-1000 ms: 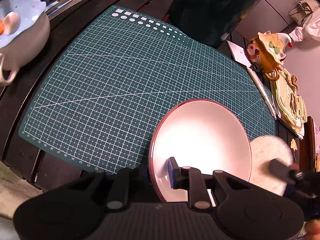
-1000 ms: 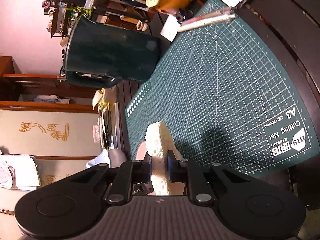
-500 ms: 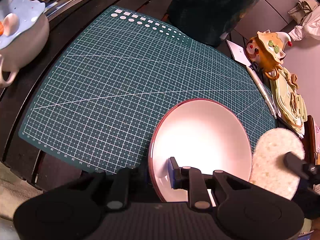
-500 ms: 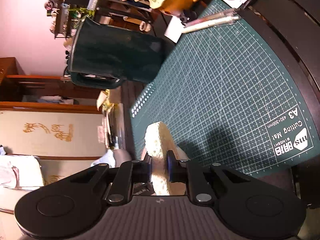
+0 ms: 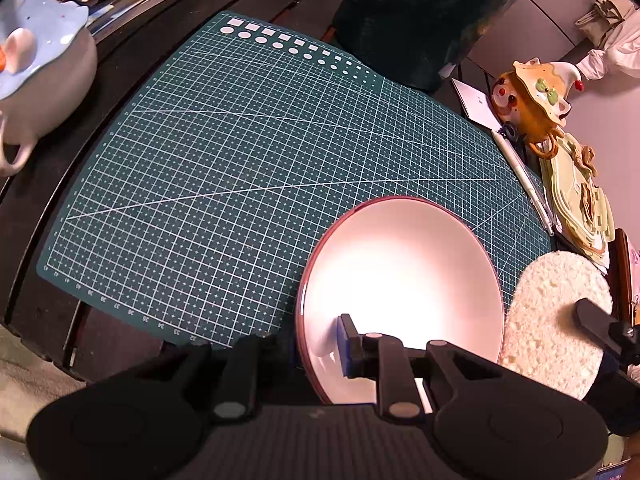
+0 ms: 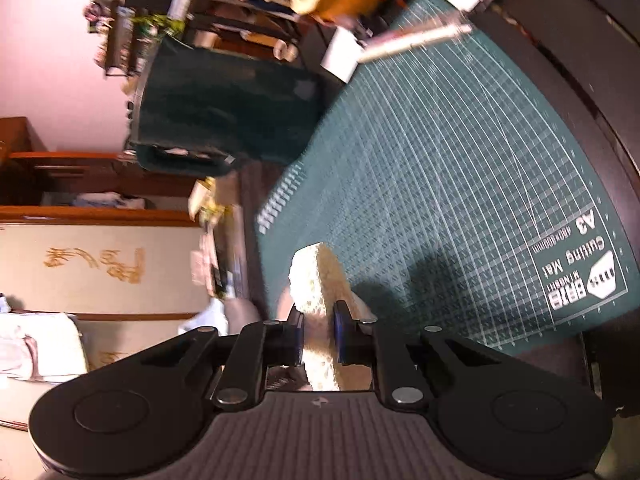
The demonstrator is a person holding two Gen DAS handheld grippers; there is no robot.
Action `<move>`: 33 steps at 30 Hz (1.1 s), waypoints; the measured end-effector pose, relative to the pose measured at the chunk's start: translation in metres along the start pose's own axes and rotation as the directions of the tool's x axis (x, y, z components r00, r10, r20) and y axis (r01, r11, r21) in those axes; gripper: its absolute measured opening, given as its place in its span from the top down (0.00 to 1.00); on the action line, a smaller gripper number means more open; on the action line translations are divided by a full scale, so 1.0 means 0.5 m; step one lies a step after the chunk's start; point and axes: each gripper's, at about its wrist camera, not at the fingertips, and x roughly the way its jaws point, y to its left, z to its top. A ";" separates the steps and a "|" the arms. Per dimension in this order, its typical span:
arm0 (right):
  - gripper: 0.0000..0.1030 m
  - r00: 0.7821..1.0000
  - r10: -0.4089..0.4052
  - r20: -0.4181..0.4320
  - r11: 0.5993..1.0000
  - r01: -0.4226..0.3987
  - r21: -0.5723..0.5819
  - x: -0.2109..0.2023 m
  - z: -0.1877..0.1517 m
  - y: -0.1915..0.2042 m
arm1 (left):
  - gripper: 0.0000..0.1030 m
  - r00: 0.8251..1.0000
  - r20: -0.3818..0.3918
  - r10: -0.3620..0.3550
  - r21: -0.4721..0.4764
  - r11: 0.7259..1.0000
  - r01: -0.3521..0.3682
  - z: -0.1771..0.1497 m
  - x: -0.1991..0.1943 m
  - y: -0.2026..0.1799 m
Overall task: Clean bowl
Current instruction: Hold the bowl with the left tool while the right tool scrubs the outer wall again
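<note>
Dark desk (image 5: 44,312) lay under a green cutting mat (image 5: 240,168). Nearest me, my left hand-held gripper (image 5: 316,342) clamped the bowl (image 5: 400,280) by its near rim, on the mat's corner. Just beside it, my right hand-held gripper (image 6: 318,332) pinched the sponge (image 5: 552,312). Beyond stood a dark green bag (image 6: 224,112).

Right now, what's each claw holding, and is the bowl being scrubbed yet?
Left gripper clamped on bowl rim. Right gripper clamped on sponge. Sponge beside bowl, not inside. Nothing between them.
</note>
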 end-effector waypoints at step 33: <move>0.86 0.976 -0.205 0.079 0.965 0.214 -0.149 0.009 0.005 0.019 | 0.81 1.000 0.001 -0.003 0.001 1.000 0.003 -0.003 0.002 0.000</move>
